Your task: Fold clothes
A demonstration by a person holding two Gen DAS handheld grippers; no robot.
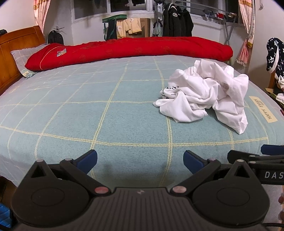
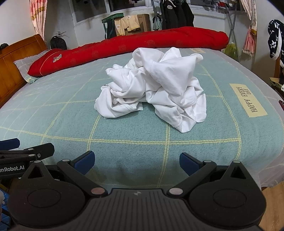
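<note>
Left wrist view: hovering black left gripper (image 1: 140, 160) with blue pads spread wide, holding nothing, over near edge of teal checked bedsheet (image 1: 88, 110); crumpled white cotton garment (image 1: 205, 94) lying far right, unfolded.

Right wrist view: facing garment (image 2: 152, 88) centred ahead, right gripper (image 2: 136, 160) gaping empty, likely readying first pick.

Both wrist views are evenly and warmly lit from above, with dark window panes (image 1: 92, 8) behind adding no light. The white garment (image 2: 152, 88) is bright, yet its folds keep soft grey shading. A faint blurred shadow falls on the bed sheet (image 1: 124, 167) just ahead of each gripper. Fisheye distortion bows the bed's edges and grid lines, and the corners darken to black. Focus is sharp throughout, with no motion blur.
</note>
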